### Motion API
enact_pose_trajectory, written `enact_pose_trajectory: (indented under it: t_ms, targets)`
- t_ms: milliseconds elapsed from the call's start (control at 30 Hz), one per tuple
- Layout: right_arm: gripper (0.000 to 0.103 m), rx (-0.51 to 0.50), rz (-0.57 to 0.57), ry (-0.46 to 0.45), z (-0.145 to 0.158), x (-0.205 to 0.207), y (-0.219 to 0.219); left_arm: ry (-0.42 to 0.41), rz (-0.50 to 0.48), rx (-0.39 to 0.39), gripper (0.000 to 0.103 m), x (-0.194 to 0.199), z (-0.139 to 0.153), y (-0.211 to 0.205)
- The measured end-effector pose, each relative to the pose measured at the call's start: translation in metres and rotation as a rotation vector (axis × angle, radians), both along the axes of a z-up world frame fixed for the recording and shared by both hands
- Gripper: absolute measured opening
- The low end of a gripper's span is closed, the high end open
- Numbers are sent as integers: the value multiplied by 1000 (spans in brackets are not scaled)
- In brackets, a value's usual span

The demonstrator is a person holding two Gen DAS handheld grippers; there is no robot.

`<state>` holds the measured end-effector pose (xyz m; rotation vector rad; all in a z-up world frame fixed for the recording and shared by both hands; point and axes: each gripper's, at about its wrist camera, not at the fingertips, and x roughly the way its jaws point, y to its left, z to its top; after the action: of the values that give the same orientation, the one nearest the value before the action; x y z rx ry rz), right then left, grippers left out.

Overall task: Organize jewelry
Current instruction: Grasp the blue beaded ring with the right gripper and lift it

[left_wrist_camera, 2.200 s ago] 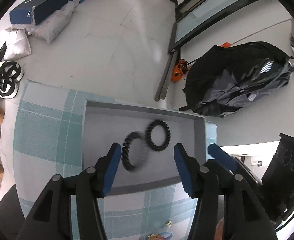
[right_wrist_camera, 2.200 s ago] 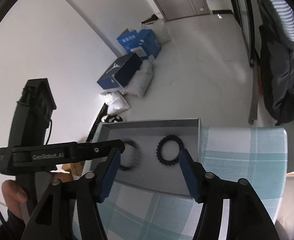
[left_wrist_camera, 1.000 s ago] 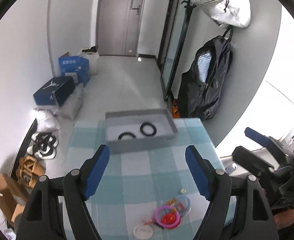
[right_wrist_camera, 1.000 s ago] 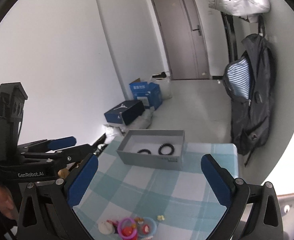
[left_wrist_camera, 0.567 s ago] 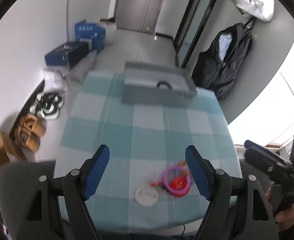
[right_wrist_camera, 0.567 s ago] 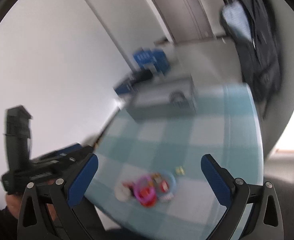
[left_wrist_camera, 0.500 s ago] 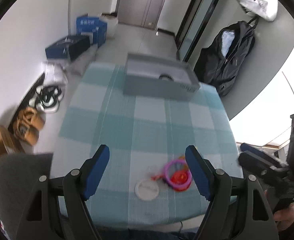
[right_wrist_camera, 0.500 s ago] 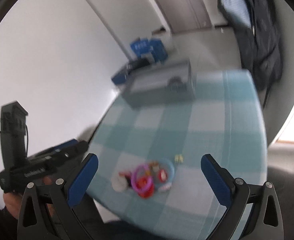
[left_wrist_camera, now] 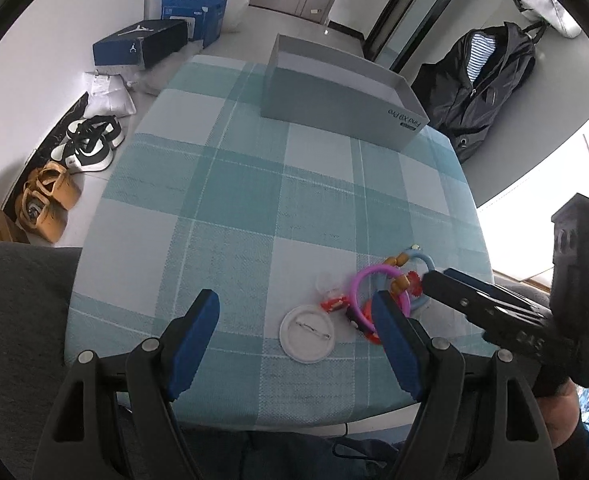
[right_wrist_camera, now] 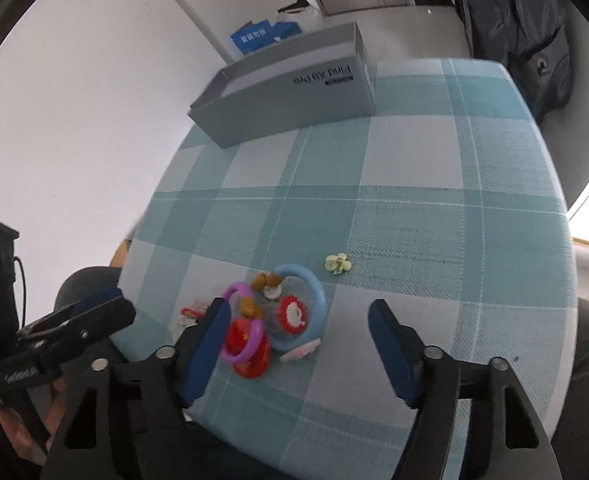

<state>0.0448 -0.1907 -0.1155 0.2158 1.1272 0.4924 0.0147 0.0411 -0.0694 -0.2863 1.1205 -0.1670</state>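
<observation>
Hovering with jaws apart and empty, the left gripper (left_wrist_camera: 294, 316) and right gripper (right_wrist_camera: 298, 320), whose jaws have just been narrowing, are facing the jewelry pile (right_wrist_camera: 270, 320) waiting lower centre, the grey box (right_wrist_camera: 294, 84) sitting upper centre.

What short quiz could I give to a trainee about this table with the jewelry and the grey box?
1. True or false: the left gripper is shut on the white disc.
2. Which ring lies nearer the yellow flower: A) the purple ring, B) the blue ring?
3. Where does the grey box stand relative to the jewelry pile?

Key
1. False: its jaws are open, with nothing held.
2. B.
3. At the far end of the checked cloth; the pile lies near the front edge, by the right gripper, whose jaws have just been closing but grip nothing yet.
</observation>
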Motion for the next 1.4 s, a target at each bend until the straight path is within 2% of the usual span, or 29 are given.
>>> enact_pose_trajectory:
  t_ms: [167, 267, 300, 367, 500, 800, 1100, 1167, 1300, 1400]
  targets:
    - [54, 2, -9, 14, -5, 7, 1, 8, -20, -7, 75, 2, -2, -2]
    - [27, 12, 13, 24, -7, 9, 4, 20, -39, -12, 75, 4, -5, -5]
    - [21, 14, 19, 29, -9, 9, 5, 28, -44, -9, 75, 4, -6, -7]
    - [21, 21, 24, 30, -10, 10, 5, 44, -61, -19, 75, 6, -9, -9]
    - [9, 57, 8, 21, -8, 11, -2, 52, -81, -29, 75, 7, -11, -12]
    - [7, 120, -33, 16, -6, 11, -17, 66, -109, -31, 75, 12, -11, -16]
    - [7, 196, -70, -43, 12, 11, -35, 75, -155, -21, 75, 15, -11, -26]
    - [7, 220, -80, -44, 13, 11, -39, 82, -182, -16, 75, 17, -11, -31]
    - [7, 276, -97, -49, 17, 11, -49, 146, -300, -13, 75, 22, -16, -52]
    - [7, 285, -103, -69, 21, 12, -51, 154, -339, 24, 75, 26, -16, -65]
